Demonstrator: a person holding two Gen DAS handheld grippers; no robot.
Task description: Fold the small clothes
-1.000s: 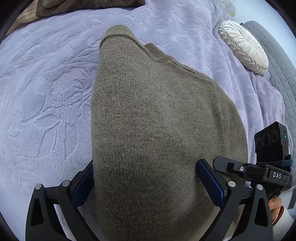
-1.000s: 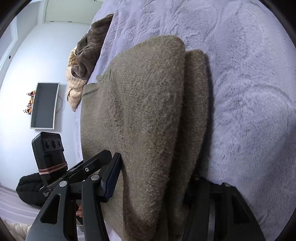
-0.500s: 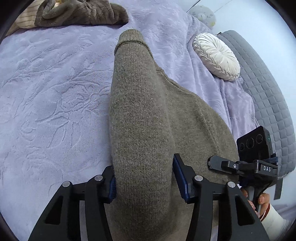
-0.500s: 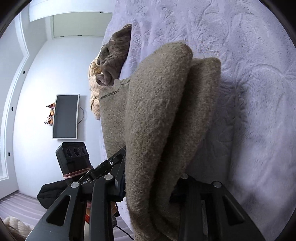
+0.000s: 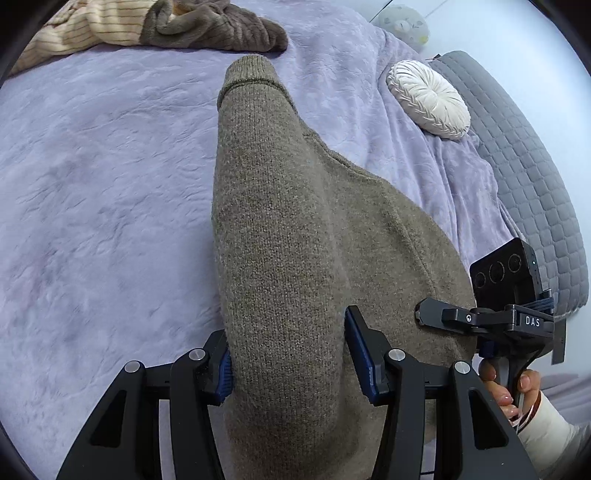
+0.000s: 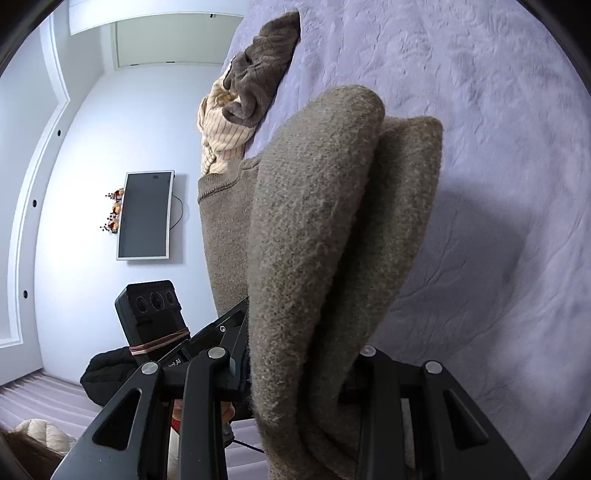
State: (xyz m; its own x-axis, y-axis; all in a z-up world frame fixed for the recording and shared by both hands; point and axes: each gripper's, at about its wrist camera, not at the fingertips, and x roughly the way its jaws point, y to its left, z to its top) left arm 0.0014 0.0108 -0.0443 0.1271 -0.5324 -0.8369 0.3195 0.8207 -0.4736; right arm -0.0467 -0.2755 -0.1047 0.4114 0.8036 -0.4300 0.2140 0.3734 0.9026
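Olive sweater (image 5: 295, 236) in both tools' pinch

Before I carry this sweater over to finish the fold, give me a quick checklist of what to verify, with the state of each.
1. Left gripper shut on the olive sweater: ok, both blue pads press the knit.
2. Right gripper shut on the sweater: ok, a doubled fold sits between its fingers.
3. Sweater lifted off the purple blanket: ok at the right gripper; the far end cannot tell.
4. Layers even in the right grip: cannot tell, edges are hidden.
5. Landing spot free: ok, the brown garment and white cushion lie apart from the sweater.
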